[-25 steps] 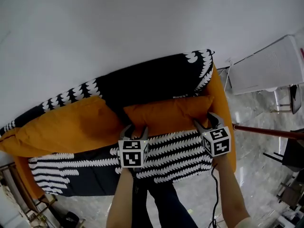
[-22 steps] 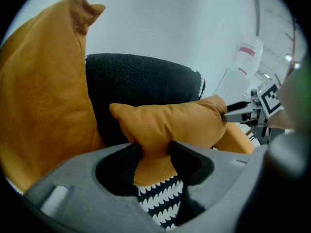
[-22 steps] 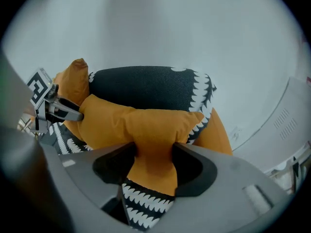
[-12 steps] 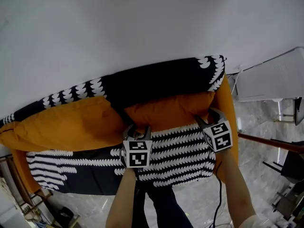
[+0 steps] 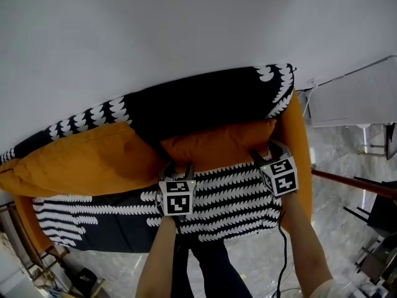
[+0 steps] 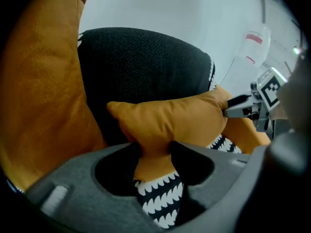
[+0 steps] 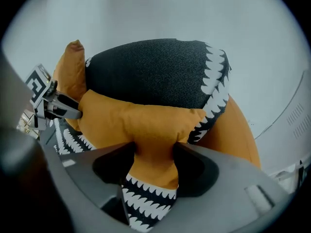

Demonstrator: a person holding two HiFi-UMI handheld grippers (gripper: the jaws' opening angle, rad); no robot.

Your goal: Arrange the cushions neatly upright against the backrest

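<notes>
As seen from the head view, far left: large orange cushion (image 5: pixel 80 163), slumped lengthwise on the patterned sofa seat (image 5: pixel 229 194) and leaning on the black backrest (image 5: pixel 198 104).

Next, left claw (image 5: pixel 177 169): jaws a moderate way apart, clamped on the near left edge of the small orange cushion (image 5: pixel 217 144). Pinches a fold of orange fabric tight between both pads, with black-and-white scalloped seat cover showing just below the fold. Left forearm (image 5: pixel 158 259) reaching up from the bottom edge, claw tipped steeply down toward the seat, marker cube (image 5: pixel 177 197) facing the camera.

Small orange cushion stretched between the two claws, low on the seat and in front of the backrest, long side running left to right, left corner just beside the large cushion.

Further right, right claw (image 5: pixel 265 154): jaws likewise a moderate way apart, gripping the same cushion's near right edge, orange fabric bunched between the pads. Right forearm (image 5: pixel 299 247) rising alongside the left, claw tilted steeply down too.

Beyond it, orange armrest (image 5: pixel 298 135) at the sofa's right end, just beside the small cushion's right corner. Far right, white unit (image 5: pixel 353 95), apart from the sofa, above the marble floor (image 5: pixel 329 163).
</notes>
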